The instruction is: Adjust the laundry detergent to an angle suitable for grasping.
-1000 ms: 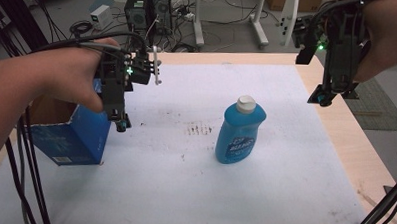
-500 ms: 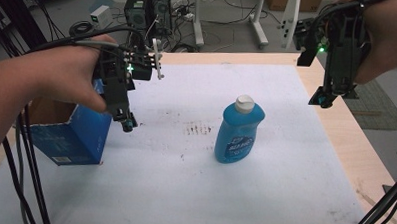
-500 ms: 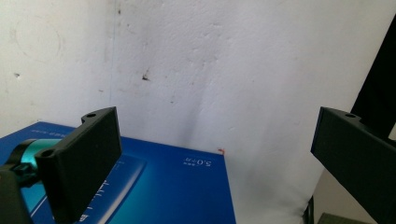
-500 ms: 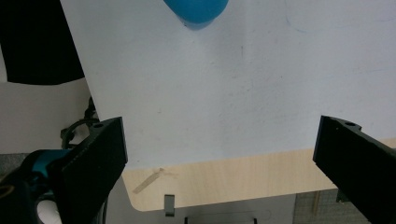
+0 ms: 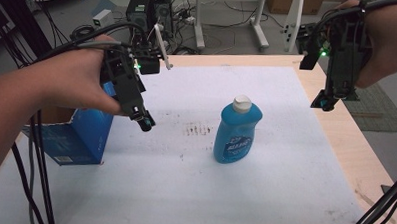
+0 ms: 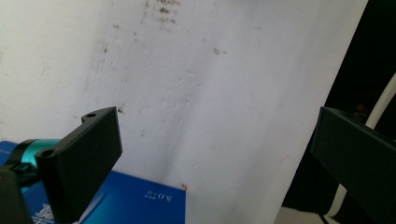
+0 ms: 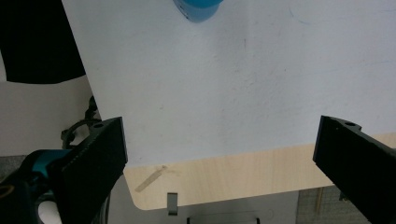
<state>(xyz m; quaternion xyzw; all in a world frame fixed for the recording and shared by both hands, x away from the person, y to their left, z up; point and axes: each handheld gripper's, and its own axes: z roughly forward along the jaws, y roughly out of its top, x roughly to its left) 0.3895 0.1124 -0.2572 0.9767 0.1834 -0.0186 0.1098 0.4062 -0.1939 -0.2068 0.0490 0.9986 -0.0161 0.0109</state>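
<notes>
Approach step, nothing grasped: you hold the left gripper (image 5: 145, 121) in the left-centre of the high view, jaws spread wide and empty, above the white sheet just beside the blue box (image 5: 80, 133), while the right gripper (image 5: 328, 101) hangs at the upper right over the table edge (image 5: 355, 147), also spread and empty. The blue bottle (image 5: 236, 131) stands upright with its white cap (image 5: 242, 102) at the frame's centre, well apart from both grippers. By my reading, the next move calls for lowering one gripper level with the bottle's body, jaws either side, before closing.
</notes>
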